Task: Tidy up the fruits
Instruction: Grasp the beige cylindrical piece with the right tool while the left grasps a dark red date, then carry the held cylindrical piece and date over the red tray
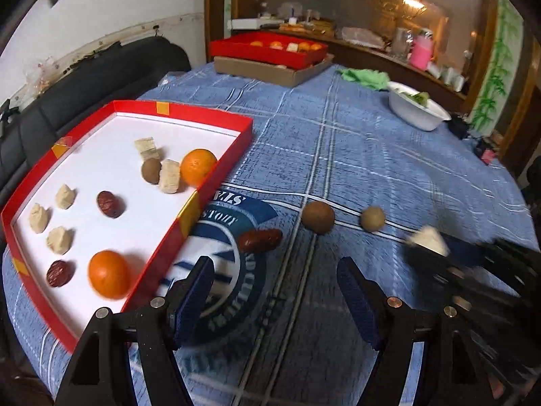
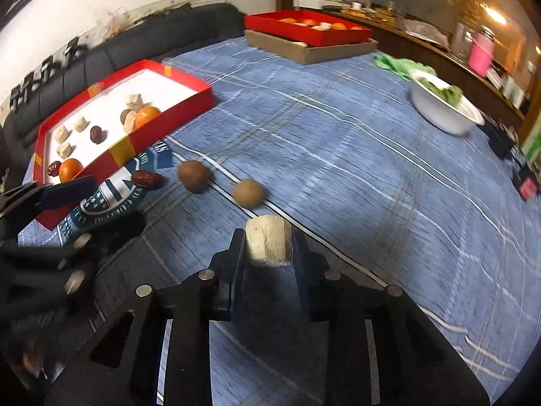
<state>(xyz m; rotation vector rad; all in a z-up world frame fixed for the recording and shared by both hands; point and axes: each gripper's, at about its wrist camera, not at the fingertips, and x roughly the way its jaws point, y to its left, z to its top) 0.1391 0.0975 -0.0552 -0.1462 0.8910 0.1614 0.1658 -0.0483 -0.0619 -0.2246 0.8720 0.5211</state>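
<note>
A red tray [image 1: 216,186] with a white floor holds two oranges [image 1: 109,274], red dates [image 1: 110,204], a brown round fruit and several beige chunks. On the blue cloth lie a red date [image 1: 259,239] and two brown round fruits [image 1: 318,217] [image 1: 372,218]. My left gripper [image 1: 275,270] is open and empty, just this side of the loose date. My right gripper [image 2: 268,243] is shut on a beige chunk [image 2: 268,245], held above the cloth near the brown fruits [image 2: 248,192]; it shows blurred in the left wrist view [image 1: 427,238].
A second red tray [image 1: 267,49] with oranges rests on a cardboard box at the far side. A white bowl [image 1: 414,110] with greens and a green cloth [image 1: 365,77] sit at the far right. A dark sofa [image 1: 84,77] runs behind the near tray.
</note>
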